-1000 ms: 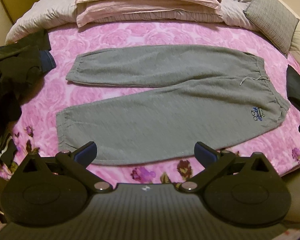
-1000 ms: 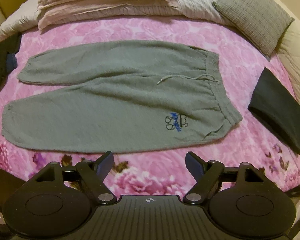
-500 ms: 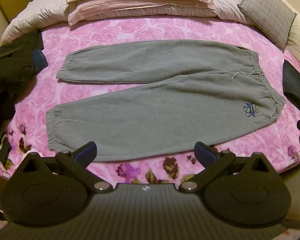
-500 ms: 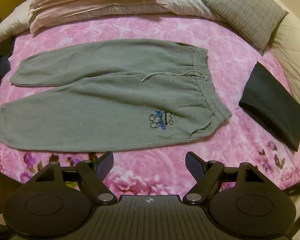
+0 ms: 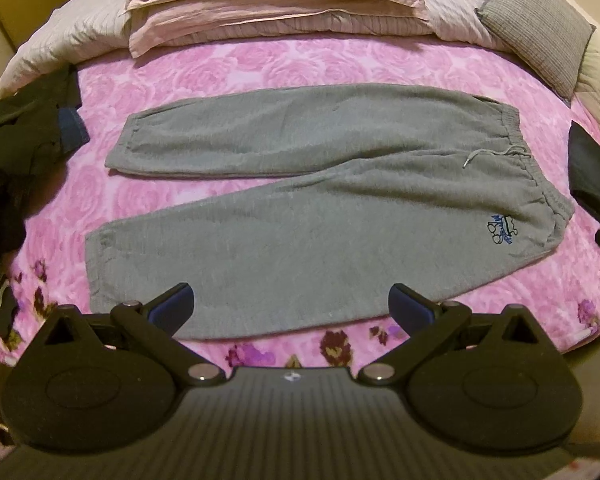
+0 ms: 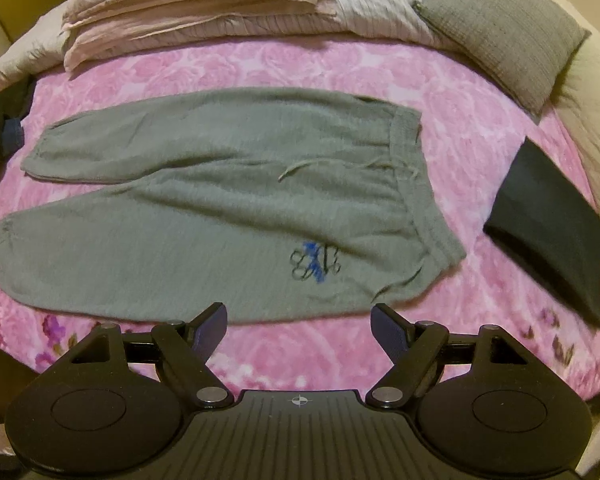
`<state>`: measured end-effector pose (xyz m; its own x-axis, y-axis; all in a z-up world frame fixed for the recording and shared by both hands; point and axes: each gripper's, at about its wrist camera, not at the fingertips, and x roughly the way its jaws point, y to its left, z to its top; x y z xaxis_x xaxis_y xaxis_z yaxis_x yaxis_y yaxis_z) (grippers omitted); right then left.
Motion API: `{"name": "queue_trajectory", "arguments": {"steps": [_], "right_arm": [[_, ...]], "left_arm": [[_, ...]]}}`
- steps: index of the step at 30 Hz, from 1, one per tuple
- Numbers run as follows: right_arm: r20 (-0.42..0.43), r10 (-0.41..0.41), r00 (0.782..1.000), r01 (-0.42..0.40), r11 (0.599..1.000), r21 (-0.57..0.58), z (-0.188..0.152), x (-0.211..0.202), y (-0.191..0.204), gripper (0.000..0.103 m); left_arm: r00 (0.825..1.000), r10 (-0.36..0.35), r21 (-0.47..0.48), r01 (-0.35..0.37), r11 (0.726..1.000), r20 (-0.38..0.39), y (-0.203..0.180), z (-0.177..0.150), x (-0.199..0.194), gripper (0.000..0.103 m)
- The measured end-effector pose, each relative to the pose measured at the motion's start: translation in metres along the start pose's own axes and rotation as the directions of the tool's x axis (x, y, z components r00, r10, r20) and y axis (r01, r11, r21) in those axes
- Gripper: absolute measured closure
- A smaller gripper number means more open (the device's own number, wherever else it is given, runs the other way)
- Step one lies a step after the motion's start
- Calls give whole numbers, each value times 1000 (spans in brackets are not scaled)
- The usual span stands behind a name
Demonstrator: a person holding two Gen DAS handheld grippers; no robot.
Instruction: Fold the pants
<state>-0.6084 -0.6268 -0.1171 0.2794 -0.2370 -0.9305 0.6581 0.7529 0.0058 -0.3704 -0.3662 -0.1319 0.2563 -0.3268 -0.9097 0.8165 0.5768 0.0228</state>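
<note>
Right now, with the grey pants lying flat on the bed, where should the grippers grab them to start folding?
Probably along the near edge of the pants, coming down from above. The left gripper takes the near leg's cuff; the right gripper takes the waistband corner. Both are open and empty. The legs lie side by side, so lifting the near one over the far one halves the pants.

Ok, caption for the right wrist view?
Open right claw above the near edge of grey sweatpants spread flat on a pink floral bedspread, folded dark garment alongside.
</note>
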Motion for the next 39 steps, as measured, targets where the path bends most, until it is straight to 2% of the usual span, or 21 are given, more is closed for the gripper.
{"name": "queue_trajectory", "arguments": {"steps": [6,10,16,21,25,28,30,35,38,39], "right_arm": [[20,-12,1000,13,996,-86,33,24,-15,27],[43,-34,999,39,989,-140,66,38,-17,27],[49,-65,997,73,978,-193,131,63,-7,27],[41,-87,995,94,967,-235,181,98,7,27],[31,-60,998,67,947,-314,209,136,12,27],[21,-55,998,59,926,-372,227,171,9,27],[11,-55,998,54,912,-407,237,194,6,27],[-12,-14,1000,7,876,-483,258,246,-6,27],[-34,-9,999,-10,863,-505,267,277,-14,27],[-39,-11,999,-11,858,-513,269,285,-16,27]], "left_arm": [[1000,13,69,-13,998,-2,30,33,19,1],[1000,2,125,-2,992,2,59,68,52,1],[998,-69,154,70,986,-11,117,139,125,1],[998,-68,260,64,964,8,158,197,190,1],[999,-38,399,32,916,8,177,231,251,4],[999,-32,466,40,884,-26,188,249,294,18],[999,-41,505,51,861,-31,192,257,315,20],[993,-50,627,108,771,-109,195,266,364,39],[988,-43,658,132,741,-150,199,271,387,53],[986,-36,670,139,730,-165,200,274,395,55]]}}
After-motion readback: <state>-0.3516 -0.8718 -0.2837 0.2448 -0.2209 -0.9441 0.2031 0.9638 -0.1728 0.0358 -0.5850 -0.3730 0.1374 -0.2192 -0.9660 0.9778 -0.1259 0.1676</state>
